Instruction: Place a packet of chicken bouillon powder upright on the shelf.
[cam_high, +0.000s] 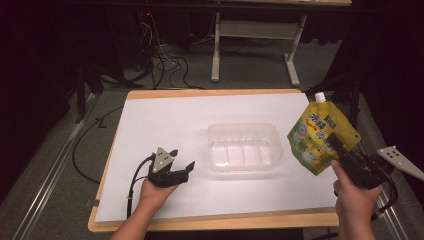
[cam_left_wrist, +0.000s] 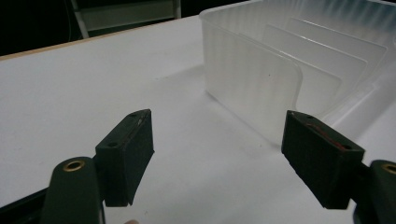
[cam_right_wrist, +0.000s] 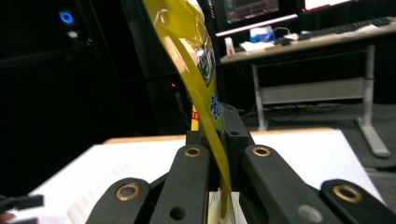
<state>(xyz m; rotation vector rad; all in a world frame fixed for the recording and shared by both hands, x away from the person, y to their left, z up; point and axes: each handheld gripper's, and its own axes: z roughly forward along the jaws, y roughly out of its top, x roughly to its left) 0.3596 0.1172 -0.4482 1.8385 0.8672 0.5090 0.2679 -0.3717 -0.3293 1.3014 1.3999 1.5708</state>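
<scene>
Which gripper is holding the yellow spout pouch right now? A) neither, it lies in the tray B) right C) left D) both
B: the right gripper is shut on the yellow spout pouch, lifted beside the clear tray; the left gripper sits open and empty on the table.

We saw a yellow spouted pouch (cam_high: 322, 137) with a white cap and green-blue print, a clear ribbed divided tray (cam_high: 244, 146), black fingers (cam_left_wrist: 127, 156), and a white-topped, wood-edged worktop (cam_high: 165, 120).
</scene>
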